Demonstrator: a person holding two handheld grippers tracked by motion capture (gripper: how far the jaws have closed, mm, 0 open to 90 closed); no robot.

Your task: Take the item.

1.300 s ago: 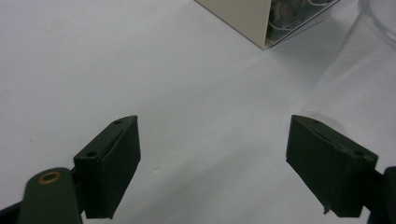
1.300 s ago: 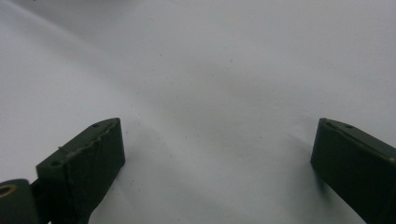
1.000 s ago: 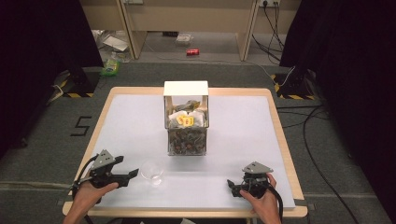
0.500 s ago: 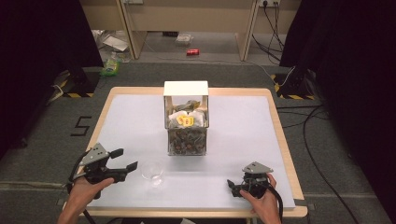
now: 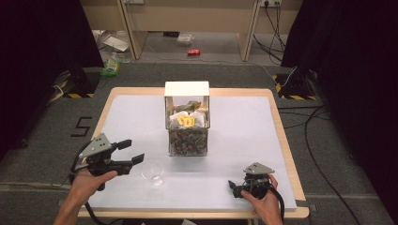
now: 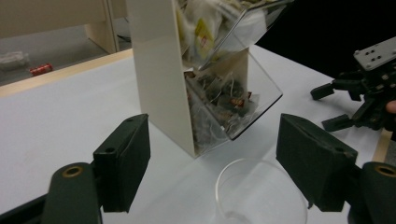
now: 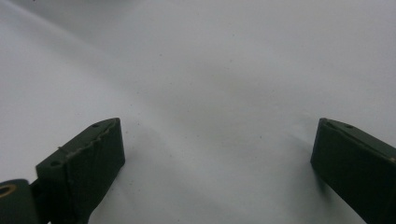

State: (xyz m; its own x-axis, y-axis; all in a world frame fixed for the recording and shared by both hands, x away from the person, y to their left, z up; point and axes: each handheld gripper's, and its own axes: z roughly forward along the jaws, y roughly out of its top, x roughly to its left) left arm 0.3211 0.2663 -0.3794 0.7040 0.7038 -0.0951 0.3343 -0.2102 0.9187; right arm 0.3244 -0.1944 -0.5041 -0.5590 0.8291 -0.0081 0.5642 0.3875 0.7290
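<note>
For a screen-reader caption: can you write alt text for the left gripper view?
The left gripper points its two open black fingers at a clear glass on the white table, not touching it. Behind stands a white-sided clear dispenser of tea bags; the right gripper is at far right.

My wooden-edged table [image 5: 281, 140], covered by a white sheet, carries a clear plastic dispenser box of tea bags [image 5: 187, 123] mid-table and an empty clear glass cup [image 5: 153, 172] just before it.
</note>
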